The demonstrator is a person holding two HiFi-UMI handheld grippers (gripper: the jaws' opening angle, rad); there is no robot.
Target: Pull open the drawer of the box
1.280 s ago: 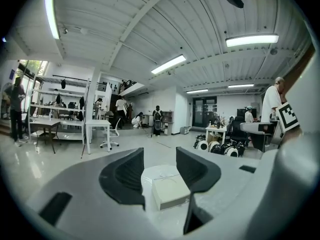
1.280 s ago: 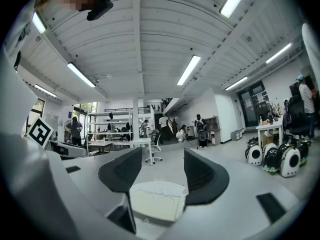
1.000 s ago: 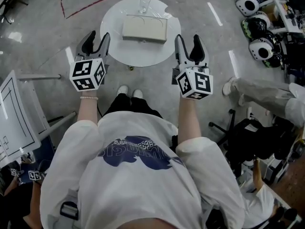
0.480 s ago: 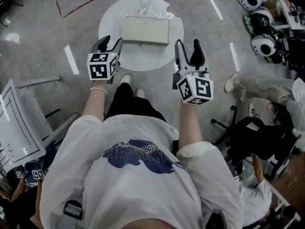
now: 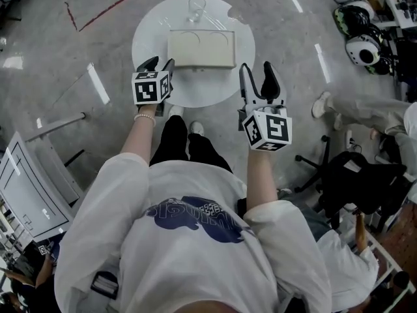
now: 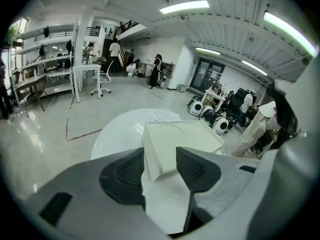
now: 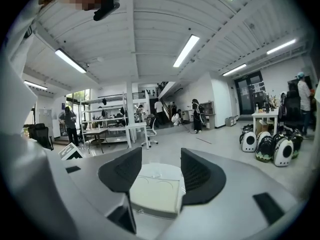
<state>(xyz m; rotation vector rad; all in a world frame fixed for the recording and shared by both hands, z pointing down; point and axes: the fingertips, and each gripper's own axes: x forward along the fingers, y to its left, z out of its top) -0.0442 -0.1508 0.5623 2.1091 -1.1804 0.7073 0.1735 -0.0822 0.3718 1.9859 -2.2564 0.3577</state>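
Note:
A flat cream box (image 5: 200,49) lies in the middle of a round white table (image 5: 148,38), its drawer shut. My left gripper (image 5: 158,66) hangs open just off the box's near left corner; in the left gripper view that box (image 6: 176,144) corner sits between the jaws without touching them. My right gripper (image 5: 259,80) is open and empty over the table's near right edge. In the right gripper view the box (image 7: 155,193) shows between the jaws, some way off, with a small pull at its front.
A clear glass (image 5: 195,7) stands behind the box on the table. Pet carriers (image 5: 361,47) sit on the floor at upper right. A seated person's legs (image 5: 365,113) and a black chair (image 5: 352,181) are to the right. A whiteboard (image 5: 23,191) stands at left.
The left gripper has swung right and forward from the table's left side to the box's near left corner. The right gripper has barely moved. The head view has shifted slightly.

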